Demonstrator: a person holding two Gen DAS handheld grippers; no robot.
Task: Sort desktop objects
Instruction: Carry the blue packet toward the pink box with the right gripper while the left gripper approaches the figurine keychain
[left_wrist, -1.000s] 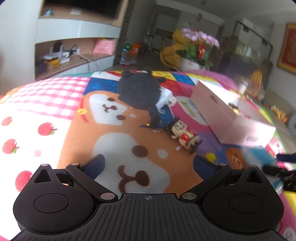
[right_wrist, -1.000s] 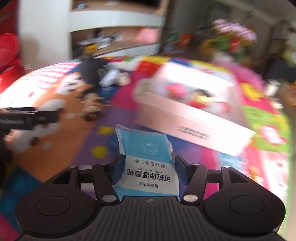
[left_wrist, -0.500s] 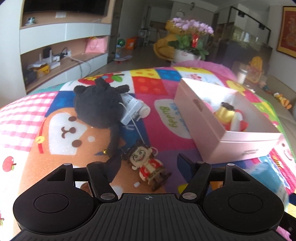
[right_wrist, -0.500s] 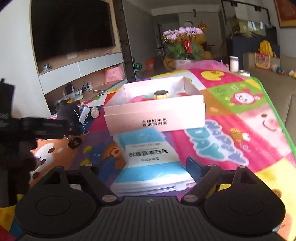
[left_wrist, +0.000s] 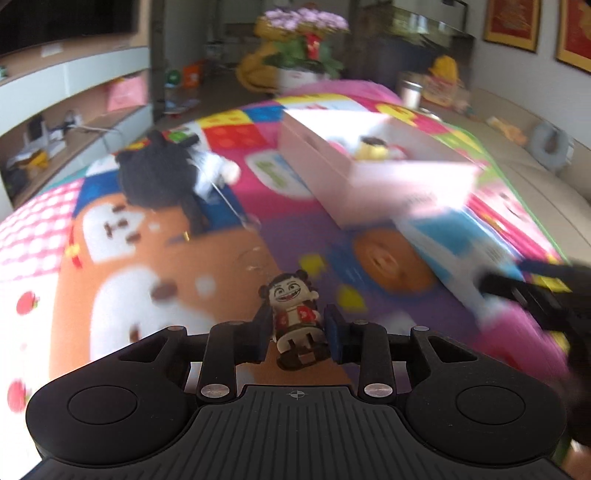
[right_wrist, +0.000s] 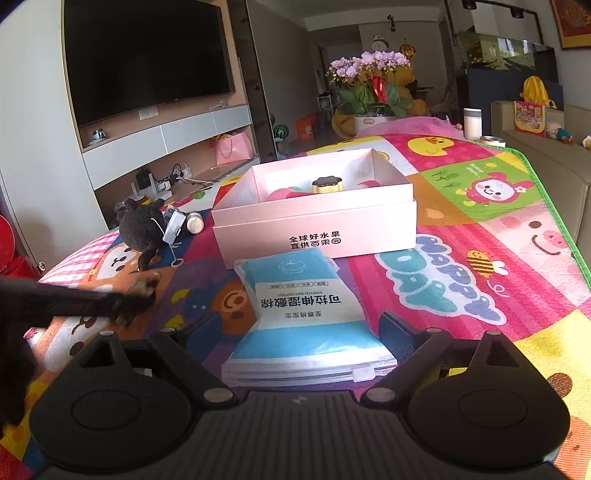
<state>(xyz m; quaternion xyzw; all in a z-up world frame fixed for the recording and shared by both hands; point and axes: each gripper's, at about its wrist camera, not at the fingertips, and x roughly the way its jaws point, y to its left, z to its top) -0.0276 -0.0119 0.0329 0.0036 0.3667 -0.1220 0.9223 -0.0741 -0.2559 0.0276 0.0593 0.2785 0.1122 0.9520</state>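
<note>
Blue-padded jaws of the left gripper (left_wrist: 295, 334) have just closed on a small grinning figurine (left_wrist: 295, 317), low centre of the left wrist view, its legs clamped between the pads. In the right wrist view the right gripper (right_wrist: 295, 332) has its jaws spread wide, having just been opening; the blue wipes packet (right_wrist: 301, 314) lies between them on the colourful play mat (right_wrist: 480, 258), pads clear of it. Just beyond stands the pink box (right_wrist: 314, 221); a black plush toy (right_wrist: 142, 227) sits at middle left.
</note>
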